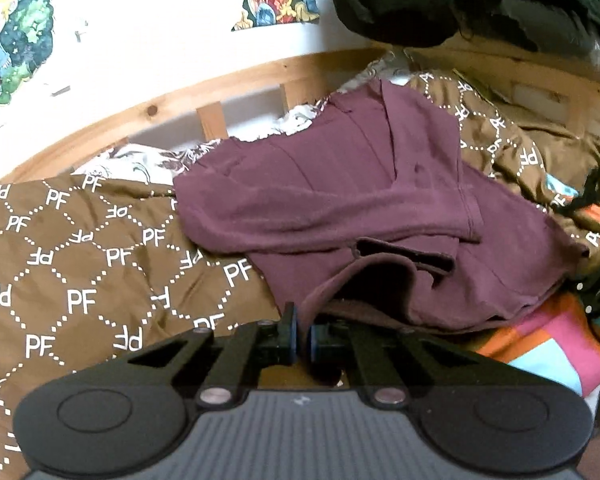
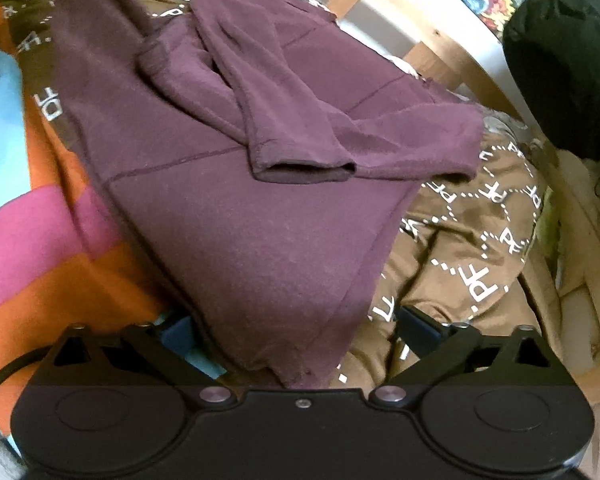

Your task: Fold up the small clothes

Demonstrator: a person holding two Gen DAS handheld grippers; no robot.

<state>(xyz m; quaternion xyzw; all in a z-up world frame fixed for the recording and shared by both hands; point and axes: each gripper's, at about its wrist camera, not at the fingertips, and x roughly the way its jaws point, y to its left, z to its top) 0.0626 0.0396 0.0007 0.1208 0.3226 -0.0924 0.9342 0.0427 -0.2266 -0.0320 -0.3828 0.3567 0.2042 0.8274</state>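
One maroon top (image 1: 340,200) lies spread on a brown printed quilt (image 1: 80,272), a gripper at each near edge.

Largest first: the quilt covers a bed with a wooden frame (image 1: 140,112); a striped blanket (image 2: 40,240) lies beside it. Seen from the right wrist, the top's long axis runs from the near hem away toward the frame, one sleeve (image 2: 268,120) folded across its body, cuff pointing near. The left gripper (image 1: 300,340) is pinched closed on a fold of the top's edge; the right gripper (image 2: 296,328) stands wide, hem between its fingers, unpressed.
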